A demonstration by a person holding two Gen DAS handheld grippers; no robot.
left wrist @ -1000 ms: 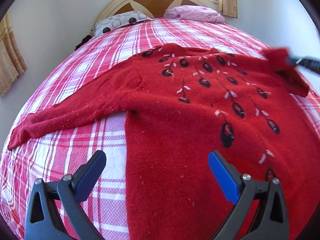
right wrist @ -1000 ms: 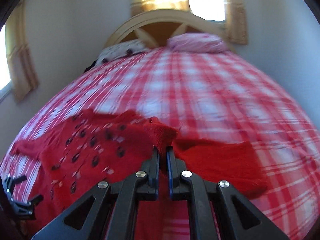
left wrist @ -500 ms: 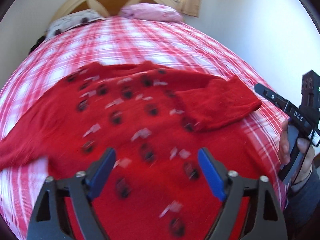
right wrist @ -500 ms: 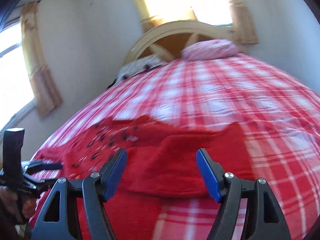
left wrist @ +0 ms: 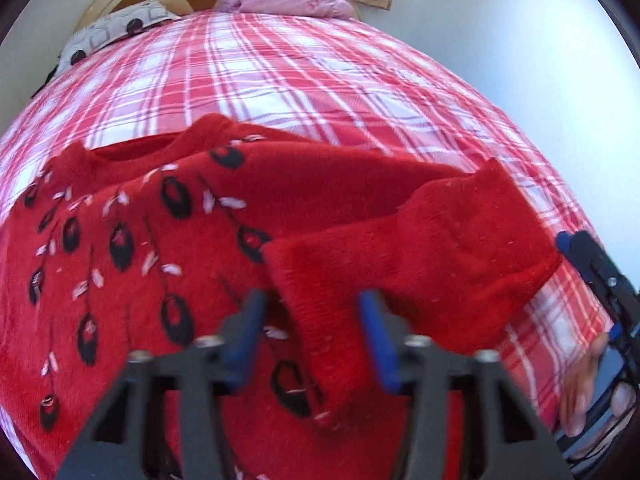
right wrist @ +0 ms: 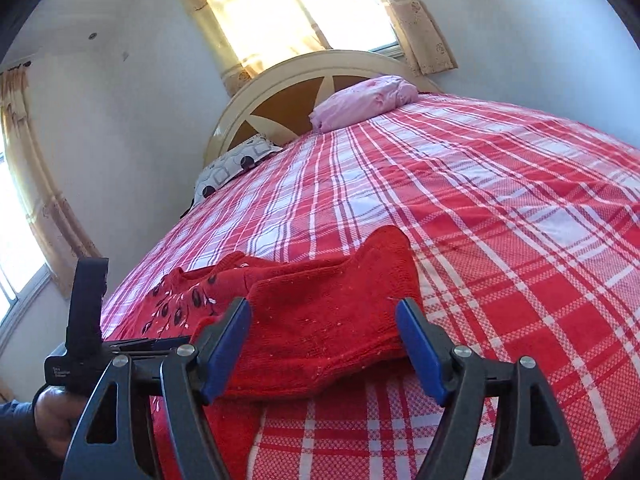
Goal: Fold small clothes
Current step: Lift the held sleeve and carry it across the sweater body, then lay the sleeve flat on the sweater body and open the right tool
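While spread, left gripper (left wrist: 314,334) astride sleeve (left wrist: 424,248)

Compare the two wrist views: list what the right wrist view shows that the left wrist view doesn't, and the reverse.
Only the right wrist view shows the sunlit window, the second window on the side wall, and the open right gripper near the folded sleeve.

Only the left wrist view shows the sweater front with its black and white pattern spread out, and the open left gripper.

Both show the red sweater, the plaid bedspread, the pink pillow, the patterned pillow and the headboard.
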